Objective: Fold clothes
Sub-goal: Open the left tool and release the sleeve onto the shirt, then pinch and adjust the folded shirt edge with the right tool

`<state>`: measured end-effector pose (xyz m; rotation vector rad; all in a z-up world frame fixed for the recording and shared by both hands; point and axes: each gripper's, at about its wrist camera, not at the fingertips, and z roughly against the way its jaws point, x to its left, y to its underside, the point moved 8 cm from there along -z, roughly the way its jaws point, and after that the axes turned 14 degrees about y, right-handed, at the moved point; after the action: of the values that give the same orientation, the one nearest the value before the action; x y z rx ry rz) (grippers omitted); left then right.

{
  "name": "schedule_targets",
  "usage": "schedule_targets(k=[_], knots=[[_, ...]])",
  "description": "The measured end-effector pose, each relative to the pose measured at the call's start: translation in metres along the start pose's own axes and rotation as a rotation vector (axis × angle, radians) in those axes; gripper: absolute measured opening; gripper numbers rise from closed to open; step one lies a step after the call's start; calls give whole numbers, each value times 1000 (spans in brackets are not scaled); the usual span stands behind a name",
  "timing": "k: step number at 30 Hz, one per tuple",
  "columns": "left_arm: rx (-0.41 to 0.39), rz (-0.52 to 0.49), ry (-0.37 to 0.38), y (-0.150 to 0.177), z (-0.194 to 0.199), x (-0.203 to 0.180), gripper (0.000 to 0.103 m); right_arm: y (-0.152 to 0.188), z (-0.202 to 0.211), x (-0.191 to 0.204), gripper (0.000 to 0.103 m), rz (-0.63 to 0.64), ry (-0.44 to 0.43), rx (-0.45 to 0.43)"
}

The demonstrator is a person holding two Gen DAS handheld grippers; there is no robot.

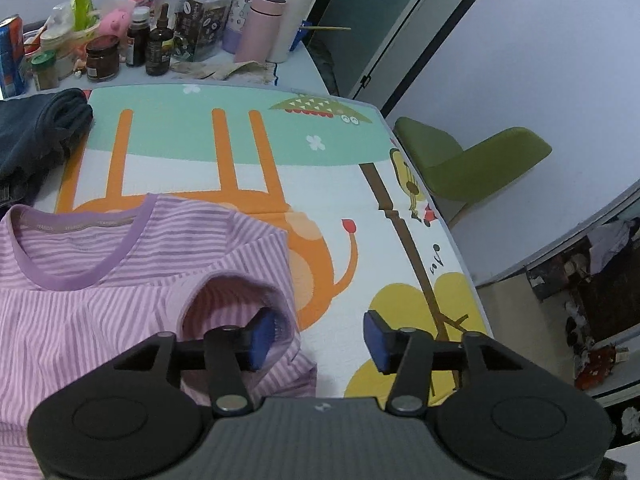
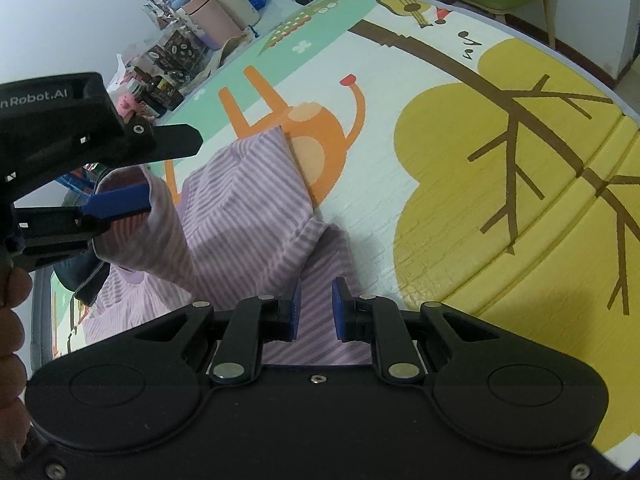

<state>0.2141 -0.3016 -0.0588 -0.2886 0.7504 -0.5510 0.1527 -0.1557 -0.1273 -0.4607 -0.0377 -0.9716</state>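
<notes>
A lilac-and-white striped cotton T-shirt (image 1: 132,256) with a plain purple neckband lies on a cartoon-printed foam play mat (image 1: 340,184), its sleeve folded in over the body. The left gripper (image 1: 320,340) hovers at the shirt's edge with blue pads spread apart; one pad sits inside the sleeve opening, pressing nothing. The right gripper (image 2: 316,308) stands narrowly parted with striped cloth between its pads; whether it pinches I cannot tell. A dark navy garment (image 1: 36,136) lies beyond, near cluttered bottles (image 1: 160,40).

Home: play mat (image 1: 248,152) (cluttered bottles (image 1: 160,40))
</notes>
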Motion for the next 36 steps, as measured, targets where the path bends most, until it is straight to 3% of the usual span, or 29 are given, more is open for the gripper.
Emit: schedule_targets(k=[4,8,11,15,18,22,26,27,30,36], knots=[[-8,-49,5,-4,6,-14,69,0,-3,5,15,5,-12,6],[-12,-100,-71,-9,8,-23,72,0,-3,8,15,4,-21,4],[6,-173,-194,-8,5,-28,72,-1,-1,7,15,-2,-27,-1],[77,-358,-382,-3,-7,-38,72,-2,0,3,16,-5,-22,-7],[77,-403,-390,0,-9,-44,72,-2,0,-1,16,-12,-22,-6],[71,-343,-328,0,-1,-39,73,-2,-1,-2,16,-14,-25,-5],[46,-281,-333,-4,14,-13,77,-4,0,1,16,-9,-38,-12],[44,-257,-341,-3,19,-2,78,-5,-1,2,16,-6,-42,-13],[41,-170,-377,2,32,36,78,-12,-3,6,28,-3,-53,-37],[12,43,-436,22,71,128,78,-28,-20,23,29,35,-62,-26]])
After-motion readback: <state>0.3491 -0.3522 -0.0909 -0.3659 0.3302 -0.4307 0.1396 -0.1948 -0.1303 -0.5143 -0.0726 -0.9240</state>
